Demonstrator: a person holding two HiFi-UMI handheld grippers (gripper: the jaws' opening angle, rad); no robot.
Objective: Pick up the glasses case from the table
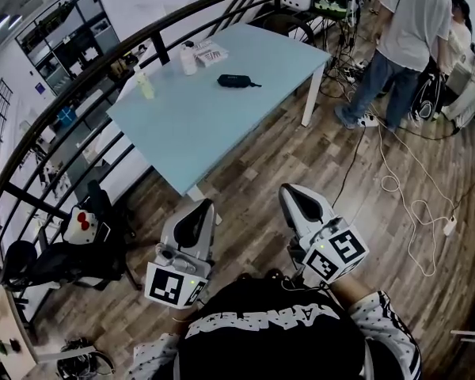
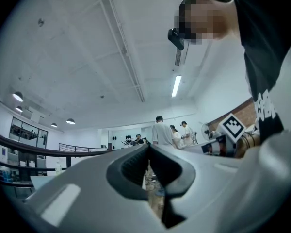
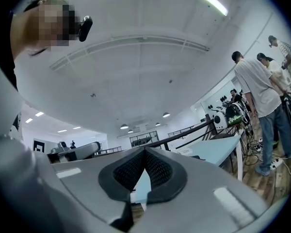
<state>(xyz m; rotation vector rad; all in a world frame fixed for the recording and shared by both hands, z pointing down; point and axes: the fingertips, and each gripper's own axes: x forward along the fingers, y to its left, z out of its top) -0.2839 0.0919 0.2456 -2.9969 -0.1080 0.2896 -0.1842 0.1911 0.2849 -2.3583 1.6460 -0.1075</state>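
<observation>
A dark glasses case lies on the light blue table, towards its far side. My left gripper is held close to my body, well short of the table's near corner, its jaws shut with nothing between them. My right gripper is beside it to the right, also shut and empty, over the wooden floor. In the left gripper view the closed left gripper tips point slightly upward at the room. In the right gripper view the right gripper aims level, with the table edge beyond.
On the table stand a pale bottle, a white object and a packet. A black railing curves along the left. People stand at the far right, with cables on the floor. A chair sits at left.
</observation>
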